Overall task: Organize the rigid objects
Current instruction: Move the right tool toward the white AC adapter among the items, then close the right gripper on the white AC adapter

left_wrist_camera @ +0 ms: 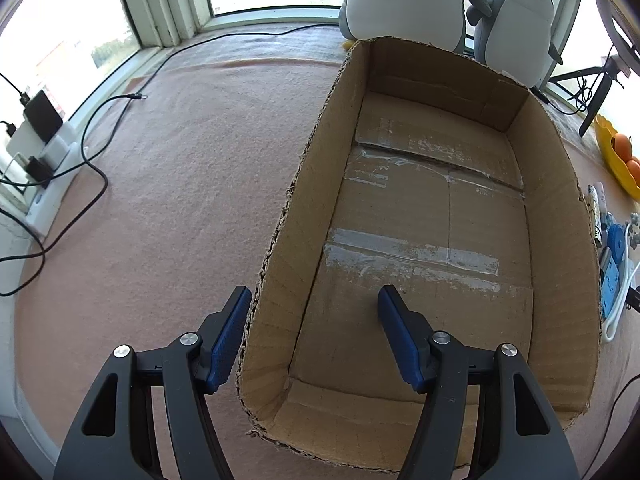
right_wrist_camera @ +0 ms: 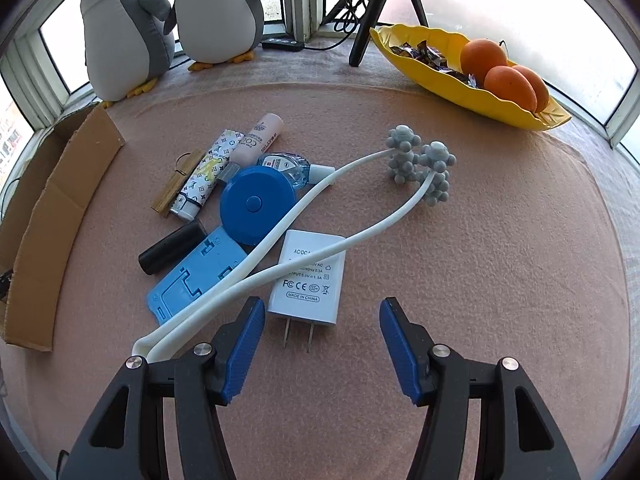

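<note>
Here, the left gripper (left_wrist_camera: 314, 334) hangs wide-jawed astride the rough-cut wall of a bare cardboard box (left_wrist_camera: 560, 216), gripping nothing. Right of the box on pink felt lies the clutter: wood block (right_wrist_camera: 176, 184), patterned lighter (right_wrist_camera: 206, 174), black cylinder (right_wrist_camera: 170, 248), round blue tape (right_wrist_camera: 256, 204), white charger (right_wrist_camera: 306, 280). The right gripper (right_wrist_camera: 322, 344) gapes over the charger's prongs. A yellow dish (right_wrist_camera: 460, 88) holds oranges and candy.

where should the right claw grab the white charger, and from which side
Grip the white charger across its two long flat sides, near the prong end. Come straight down from above with the open right claw: it lies flat, prongs toward the claw, and the white massager arm crosses its far end.
</note>
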Motion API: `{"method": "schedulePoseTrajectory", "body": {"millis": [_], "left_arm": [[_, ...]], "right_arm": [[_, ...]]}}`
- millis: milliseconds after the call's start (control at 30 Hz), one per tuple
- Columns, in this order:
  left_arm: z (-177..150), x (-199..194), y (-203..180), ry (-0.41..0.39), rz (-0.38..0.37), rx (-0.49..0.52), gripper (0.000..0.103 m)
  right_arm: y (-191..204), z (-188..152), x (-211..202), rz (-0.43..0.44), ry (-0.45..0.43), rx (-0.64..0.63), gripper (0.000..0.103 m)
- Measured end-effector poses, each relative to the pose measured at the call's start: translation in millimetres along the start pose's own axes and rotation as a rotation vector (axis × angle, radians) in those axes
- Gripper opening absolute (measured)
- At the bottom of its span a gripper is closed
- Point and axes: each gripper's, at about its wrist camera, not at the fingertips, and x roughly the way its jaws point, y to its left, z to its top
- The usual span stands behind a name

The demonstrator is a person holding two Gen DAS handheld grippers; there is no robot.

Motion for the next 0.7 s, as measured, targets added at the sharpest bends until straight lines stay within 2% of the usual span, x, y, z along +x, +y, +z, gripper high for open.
{"method": "schedulePoseTrajectory", "body": {"millis": [300,400,433,700], "left_arm": [[-1.1,-0.5,-1.1,-0.004,0.009,0.004,0.065],[-1.4,-0.4,-1.5,-0.004,0.01,0.003,0.065],[-1.4,-0.2,-1.3,-0.004,0.009,0.002,0.065],[-2.3,-0.2,-0.4,-0.007,0.007,0.001,0.065]], "right_arm": [[6.2,12.6,7.1,-0.013,-0.003,-0.028,0.051],[7.6,16.5,10.7,-0.013,0.007,-0.033,0.035],[6.1,16.9,11.8,-0.006,0.014,-0.026,0.032],[-14.0,3.0,5.5,0.018,0.04,0.019,0.032]]}}
